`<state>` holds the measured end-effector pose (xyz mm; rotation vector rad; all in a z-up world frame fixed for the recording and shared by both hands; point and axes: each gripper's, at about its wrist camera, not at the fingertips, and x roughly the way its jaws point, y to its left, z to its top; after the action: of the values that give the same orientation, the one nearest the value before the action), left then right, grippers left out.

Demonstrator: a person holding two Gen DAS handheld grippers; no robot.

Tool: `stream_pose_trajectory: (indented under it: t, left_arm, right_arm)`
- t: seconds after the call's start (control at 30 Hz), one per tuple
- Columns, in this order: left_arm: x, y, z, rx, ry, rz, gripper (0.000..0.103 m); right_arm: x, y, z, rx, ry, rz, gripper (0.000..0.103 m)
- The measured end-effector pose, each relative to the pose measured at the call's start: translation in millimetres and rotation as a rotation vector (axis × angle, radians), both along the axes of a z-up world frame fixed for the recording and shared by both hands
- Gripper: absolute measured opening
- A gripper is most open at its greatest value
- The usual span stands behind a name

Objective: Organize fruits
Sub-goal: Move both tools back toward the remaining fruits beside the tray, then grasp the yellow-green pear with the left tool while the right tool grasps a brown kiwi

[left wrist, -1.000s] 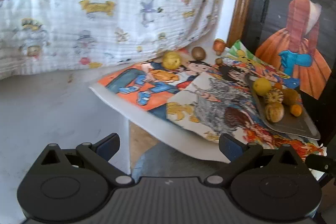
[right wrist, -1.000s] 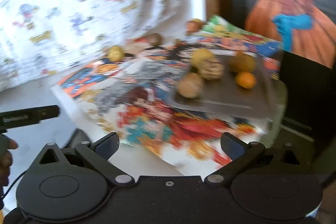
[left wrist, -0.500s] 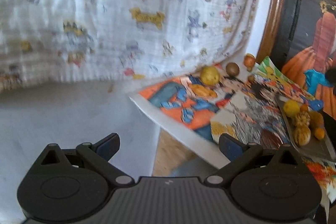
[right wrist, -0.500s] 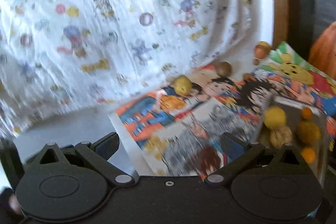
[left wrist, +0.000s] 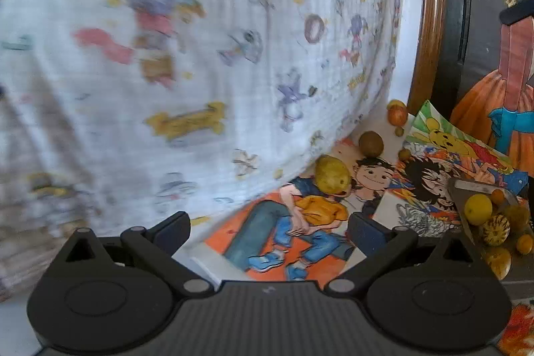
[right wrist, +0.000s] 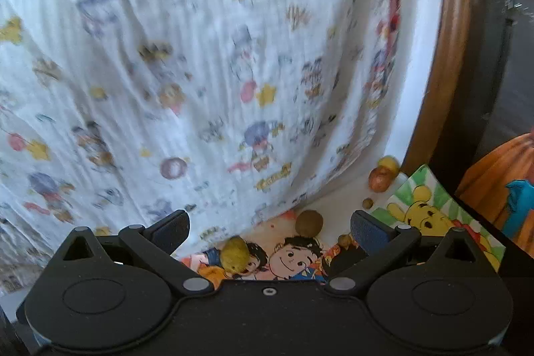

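While both the left gripper [left wrist: 268,227] and right gripper [right wrist: 268,229] hang spread and empty, the yellow fruit [right wrist: 235,253] lying loose on the cartoon poster [left wrist: 300,222], apart from the tray [left wrist: 474,189], could roll if nudged.

We've got bright, soft daylight in both views, but the printed cloth [left wrist: 200,55] ahead-left of each tool is smeared with motion blur, and fisheye bending darkens the corners.
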<state>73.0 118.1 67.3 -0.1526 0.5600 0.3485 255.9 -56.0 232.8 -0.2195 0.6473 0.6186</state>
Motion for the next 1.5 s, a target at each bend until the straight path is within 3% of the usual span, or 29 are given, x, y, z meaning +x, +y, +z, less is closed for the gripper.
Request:
stream_pose_trajectory:
  t: [0.13, 0.3, 0.5, 0.63, 0.73, 1.23, 1.5]
  left_arm:
    - [25, 1, -4, -0.091, 0.019, -0.040, 0.103]
    - [60, -10, -8, -0.038, 0.029, -0.050, 0.103]
    - [108, -21, -24, -0.026, 0.029, -0.055, 0.103]
    - [134, -32, -42, 0.027, -0.014, -0.108, 0.103]
    - [153, -36, -55, 0.018, -0.031, -0.142, 0.103]
    - [211, -17, -92, -0.069, -0.013, 0.018, 0.103]
    - [230, -17, -107, -0.061, -0.006, 0.037, 0.103]
  right_arm:
    - [37, 0, -28, -0.044, -0.020, 0.042, 0.102]
    - [75, -2, -68, -0.069, -0.041, 0.108, 0.102]
    - [121, 5, -126, -0.072, 0.055, 0.168, 0.102]
    - [140, 6, -163, -0.035, 0.118, 0.238, 0.102]
    - [155, 5, -189, -0.039, 0.154, 0.267, 0.102]
    - [241, 27, -260, -0.005, 0.264, 0.221, 0.102]
    - [262, 39, -284, 0.017, 0.291, 0.159, 0.087]
